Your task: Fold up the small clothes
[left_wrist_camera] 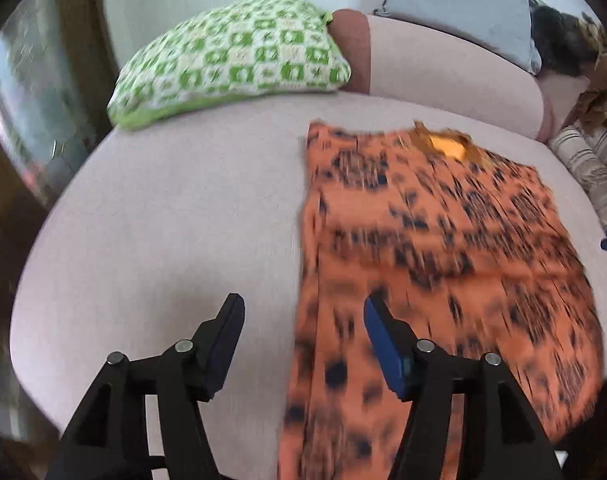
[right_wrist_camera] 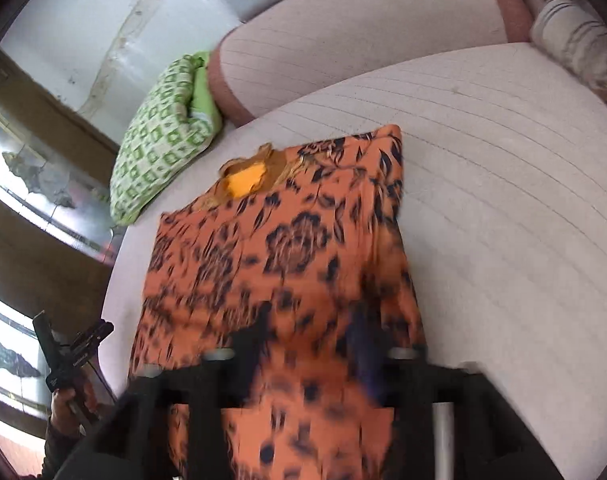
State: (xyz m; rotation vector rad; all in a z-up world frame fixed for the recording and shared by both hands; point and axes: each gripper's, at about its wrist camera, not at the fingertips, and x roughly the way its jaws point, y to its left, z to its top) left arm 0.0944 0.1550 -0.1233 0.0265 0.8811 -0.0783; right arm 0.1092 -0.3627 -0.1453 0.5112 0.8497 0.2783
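The orange floral garment point(left_wrist_camera: 443, 256) lies flat on the pink sofa seat point(left_wrist_camera: 175, 216), long sides apparently already turned in. The left gripper point(left_wrist_camera: 303, 340) and right gripper point(right_wrist_camera: 311, 344) hover wide and empty, though blurred; next, pinch both near corners evenly and fold toward the collar.

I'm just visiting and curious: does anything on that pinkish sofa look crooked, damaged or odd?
Nothing looks damaged or spilled. The orange black-flowered garment lies mostly flat on the pale pink sofa seat, its right edge slightly rumpled. The green-and-white checked cushion leans against the backrest. Motion blur hides finer detail.
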